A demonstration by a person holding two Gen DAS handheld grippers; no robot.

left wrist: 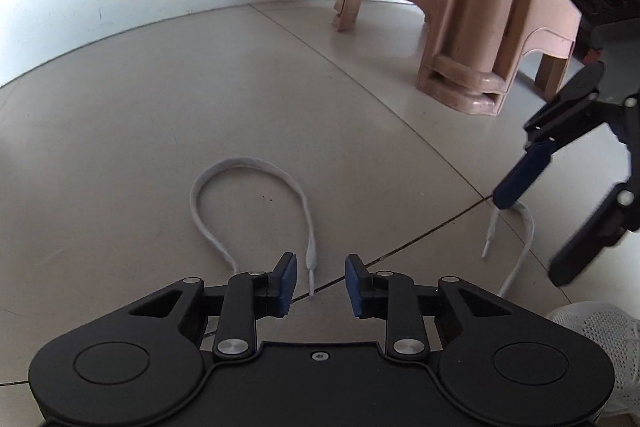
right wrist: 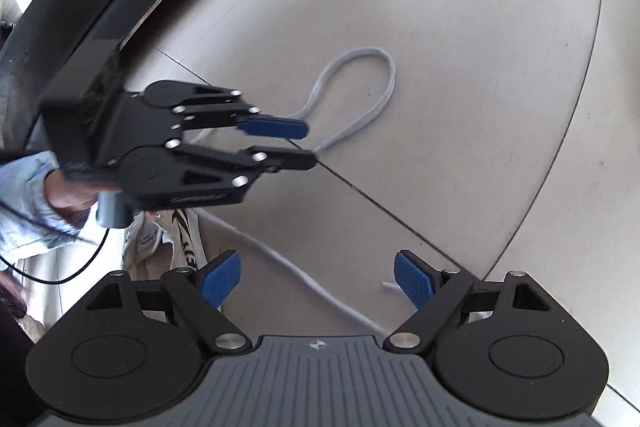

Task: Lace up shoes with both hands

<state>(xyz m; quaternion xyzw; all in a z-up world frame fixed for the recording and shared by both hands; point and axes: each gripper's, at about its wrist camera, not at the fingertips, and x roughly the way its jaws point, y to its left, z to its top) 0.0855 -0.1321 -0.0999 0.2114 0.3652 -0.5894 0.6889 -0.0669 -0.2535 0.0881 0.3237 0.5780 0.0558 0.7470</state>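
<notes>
1. The white shoelace (left wrist: 256, 211) is seen lying on the tiled floor (left wrist: 120, 147) in an open loop, its plastic tip (left wrist: 311, 277) resting just beside the left pad of the left tool (left wrist: 320, 285).
2. The other lace end (left wrist: 516, 239) is found near the right tool (left wrist: 560, 227), curling back toward the white mesh shoe (left wrist: 592, 339), which is cut off at the lower right edge of the left wrist view.
3. The left tool's jaws are held narrowly apart, with the tip between them but not clamped; a clear gap is left on the right side.
4. The right tool (right wrist: 318, 281) is held wide apart over a run of lace (right wrist: 304, 279), and nothing is gripped by it.
5. A miss is judged likely if the left jaws are closed from here: the thin tip sits off-centre and low, so it could be pushed aside or pinched only at its very end and slipped out when lifted.
6. The loop could be dragged or twisted if one end is pulled before the other is secured.
7. The eyelets cannot be made out, and the shoe is largely hidden behind the tools in both views.
8. Stacked plastic stools (left wrist: 460, 7) stand well apart and are not involved.
</notes>
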